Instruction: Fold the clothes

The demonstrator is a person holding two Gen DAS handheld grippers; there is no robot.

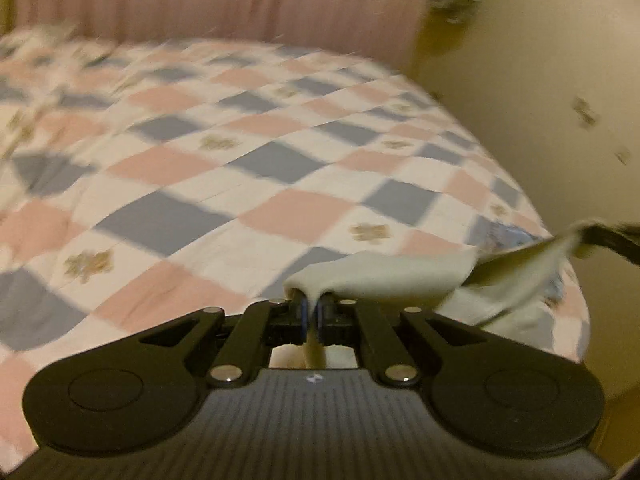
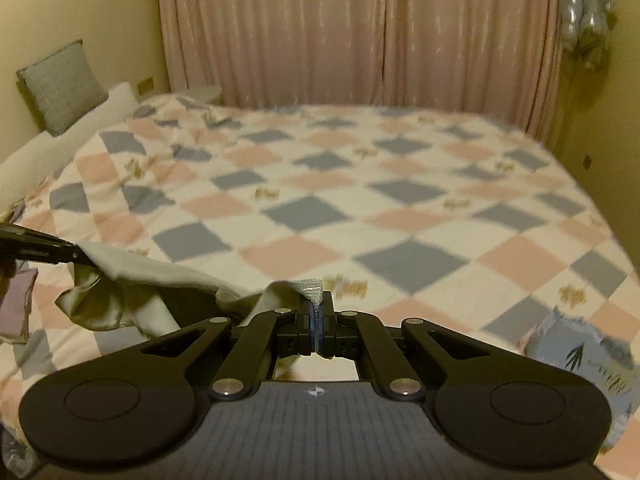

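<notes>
Both grippers clamp a pale cloth stretched between them over the bed.

In the left wrist view the left gripper [image 1: 311, 308] is closed on one end of the cloth [image 1: 384, 280], whose long axis runs toward the right edge of the frame, where the right gripper [image 1: 612, 236] pinches the other end. In the right wrist view the right gripper [image 2: 316, 312] is shut on the cloth [image 2: 152, 288], which sags leftward to the left gripper [image 2: 60, 254] at mid-left. The checkered bed [image 2: 360, 200] lies below; a curtain [image 2: 360, 32] fills the top.
</notes>
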